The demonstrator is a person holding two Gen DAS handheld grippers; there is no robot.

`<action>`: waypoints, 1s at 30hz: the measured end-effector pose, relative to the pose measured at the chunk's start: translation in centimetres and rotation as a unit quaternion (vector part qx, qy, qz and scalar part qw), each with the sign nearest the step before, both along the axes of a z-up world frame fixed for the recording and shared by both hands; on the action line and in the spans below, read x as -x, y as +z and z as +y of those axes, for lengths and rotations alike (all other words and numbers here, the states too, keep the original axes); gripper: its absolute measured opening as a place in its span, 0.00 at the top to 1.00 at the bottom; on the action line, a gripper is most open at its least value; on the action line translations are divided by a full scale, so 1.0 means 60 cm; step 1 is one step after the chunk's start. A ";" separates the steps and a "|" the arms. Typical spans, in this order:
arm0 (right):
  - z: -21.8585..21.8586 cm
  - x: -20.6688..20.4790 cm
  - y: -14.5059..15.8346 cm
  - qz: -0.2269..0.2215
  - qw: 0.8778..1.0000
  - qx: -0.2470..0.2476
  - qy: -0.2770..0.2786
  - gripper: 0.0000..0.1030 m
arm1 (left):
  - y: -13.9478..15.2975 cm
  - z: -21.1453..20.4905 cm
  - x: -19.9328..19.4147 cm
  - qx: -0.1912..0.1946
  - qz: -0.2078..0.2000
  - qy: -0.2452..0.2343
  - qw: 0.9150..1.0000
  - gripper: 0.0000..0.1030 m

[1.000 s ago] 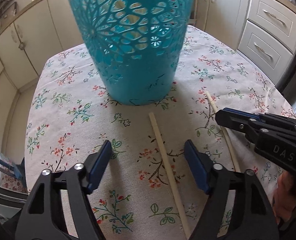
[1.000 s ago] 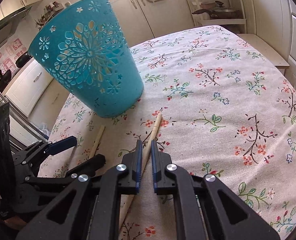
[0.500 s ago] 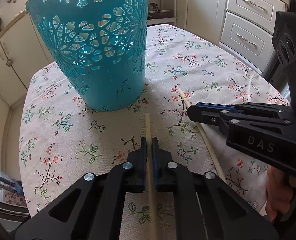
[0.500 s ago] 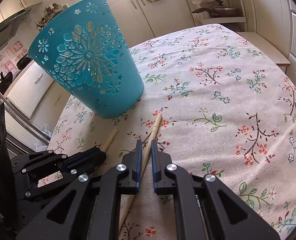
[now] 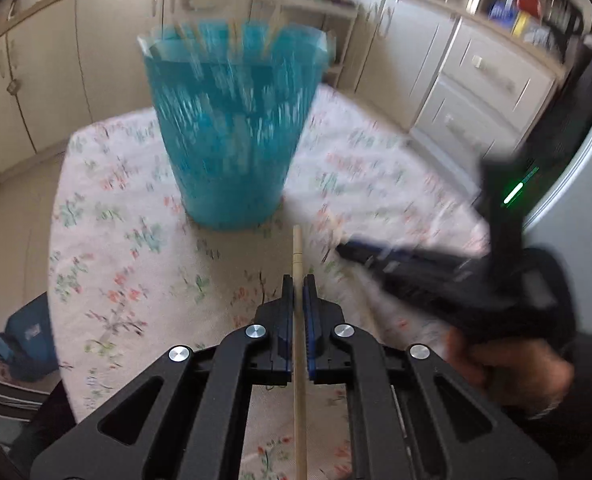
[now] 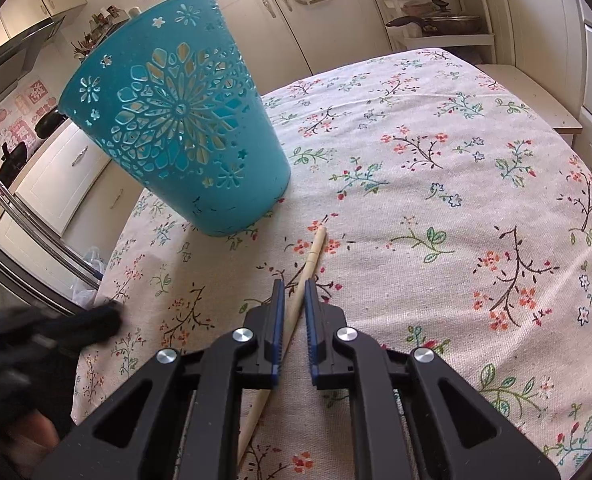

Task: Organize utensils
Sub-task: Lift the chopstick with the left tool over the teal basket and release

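The left gripper (image 5: 298,286) was clamped on a chopstick (image 5: 297,258) whose tip pointed at the base of the teal basket (image 5: 231,128), upright on the floral cloth (image 5: 127,264); that view was blurred. To its right, the right gripper (image 6: 293,290) had its fingers pinched on a second chopstick (image 6: 311,258), lying on the cloth just beside the basket (image 6: 183,132).

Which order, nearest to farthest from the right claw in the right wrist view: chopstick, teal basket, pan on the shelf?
1. Chopstick: between the right claw fingers, tip pointing ahead.
2. Teal basket: ahead and to the left, standing on the floral tablecloth.
3. Pan: farthest, on the white shelf beyond the table, upper right.
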State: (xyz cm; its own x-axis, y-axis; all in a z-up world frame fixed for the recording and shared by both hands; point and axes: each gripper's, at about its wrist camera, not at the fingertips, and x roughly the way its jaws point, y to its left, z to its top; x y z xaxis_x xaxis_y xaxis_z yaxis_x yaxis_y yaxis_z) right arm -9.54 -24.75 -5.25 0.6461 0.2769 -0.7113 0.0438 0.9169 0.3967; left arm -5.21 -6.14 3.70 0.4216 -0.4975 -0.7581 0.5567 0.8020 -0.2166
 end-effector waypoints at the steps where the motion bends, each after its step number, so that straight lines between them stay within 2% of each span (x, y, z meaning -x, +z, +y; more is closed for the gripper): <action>1: 0.001 0.000 0.000 0.000 1.000 0.000 0.000 0.90 | 0.028 0.012 -0.001 0.018 -0.007 0.002 1.000 0.95; 4: 0.001 0.000 0.000 0.000 1.000 -0.001 0.000 0.90 | 0.103 0.034 -0.014 0.058 -0.037 0.011 0.998 0.95; 8: 0.001 0.001 -0.001 0.000 1.000 -0.002 0.000 0.90 | 0.200 0.041 -0.052 0.099 -0.094 0.035 0.990 0.95; 12: -0.001 0.000 0.000 0.001 1.000 -0.004 0.001 0.90 | 0.245 0.014 -0.113 0.124 -0.138 0.072 0.980 0.95; 18: -0.008 0.000 -0.001 0.001 1.000 -0.017 0.001 0.90 | 0.241 -0.020 -0.207 0.139 -0.170 0.138 0.966 0.95; 23: -0.013 0.000 -0.001 0.002 1.000 -0.024 0.002 0.89 | 0.211 -0.042 -0.270 0.136 -0.177 0.190 0.956 0.95; 26: -0.013 0.000 -0.001 0.002 1.000 -0.027 0.004 0.89 | 0.186 -0.052 -0.284 0.127 -0.171 0.200 0.956 0.95; 30: -0.013 -0.002 0.000 0.002 1.000 -0.028 0.005 0.88 | 0.165 -0.065 -0.285 0.103 -0.168 0.189 0.962 0.95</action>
